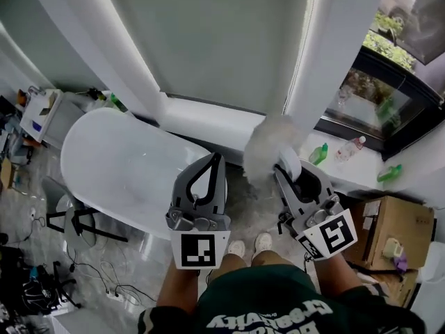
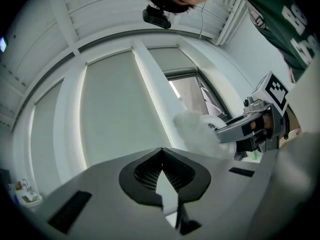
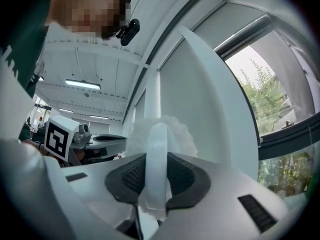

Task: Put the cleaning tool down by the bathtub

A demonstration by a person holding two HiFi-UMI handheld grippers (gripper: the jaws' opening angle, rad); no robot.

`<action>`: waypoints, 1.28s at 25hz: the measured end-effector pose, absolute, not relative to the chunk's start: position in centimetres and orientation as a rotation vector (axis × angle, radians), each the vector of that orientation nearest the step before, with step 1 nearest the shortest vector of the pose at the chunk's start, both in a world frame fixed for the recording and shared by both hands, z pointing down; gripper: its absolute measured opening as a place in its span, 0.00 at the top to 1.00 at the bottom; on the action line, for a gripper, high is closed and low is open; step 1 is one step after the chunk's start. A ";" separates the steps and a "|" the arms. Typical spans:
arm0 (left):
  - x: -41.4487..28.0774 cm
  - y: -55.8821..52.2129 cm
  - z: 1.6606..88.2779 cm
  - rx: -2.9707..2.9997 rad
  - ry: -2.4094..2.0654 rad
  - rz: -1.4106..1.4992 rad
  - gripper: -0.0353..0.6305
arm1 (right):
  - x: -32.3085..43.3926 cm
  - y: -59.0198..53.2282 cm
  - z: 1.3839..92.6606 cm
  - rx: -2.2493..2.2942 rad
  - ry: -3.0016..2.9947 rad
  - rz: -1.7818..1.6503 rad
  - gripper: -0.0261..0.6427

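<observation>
The white oval bathtub point(image 1: 115, 162) stands on the floor at the left of the head view. My right gripper point(image 1: 286, 167) is shut on the white handle point(image 3: 156, 159) of the cleaning tool, whose fluffy white head point(image 1: 268, 143) sticks out past the jaws toward the window wall. In the right gripper view the fluffy head point(image 3: 172, 129) rises behind the pads. My left gripper point(image 1: 216, 160) hovers over the tub's near end, its jaws meeting at the tip point(image 2: 161, 151) with nothing between them. The left gripper view shows the tool point(image 2: 192, 129) and the right gripper point(image 2: 237, 131) at its right.
A white column point(image 1: 334, 54) rises beside the window. Green bottles point(image 1: 318, 154) and a clear bottle point(image 1: 350, 148) stand on the sill. A cardboard box point(image 1: 389, 232) sits on the floor at right. A black stool point(image 1: 69, 214) and cables point(image 1: 42, 284) lie left of the tub.
</observation>
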State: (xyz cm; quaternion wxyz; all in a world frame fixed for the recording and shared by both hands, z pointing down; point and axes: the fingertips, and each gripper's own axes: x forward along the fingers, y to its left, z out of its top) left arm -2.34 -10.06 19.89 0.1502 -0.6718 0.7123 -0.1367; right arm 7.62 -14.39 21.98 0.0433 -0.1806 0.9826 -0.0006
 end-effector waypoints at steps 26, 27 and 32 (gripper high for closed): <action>-13.0 -13.5 24.9 -1.863 2.279 -0.307 0.93 | -2.7 -19.7 26.2 -0.412 3.112 0.010 0.82; -13.8 -14.2 25.4 -1.869 2.290 -0.298 0.93 | -3.4 -20.3 26.4 -0.415 3.121 0.011 0.82; -18.1 -18.2 27.2 -1.909 2.284 -0.275 0.93 | -8.4 -23.3 27.5 -0.379 3.155 0.012 0.82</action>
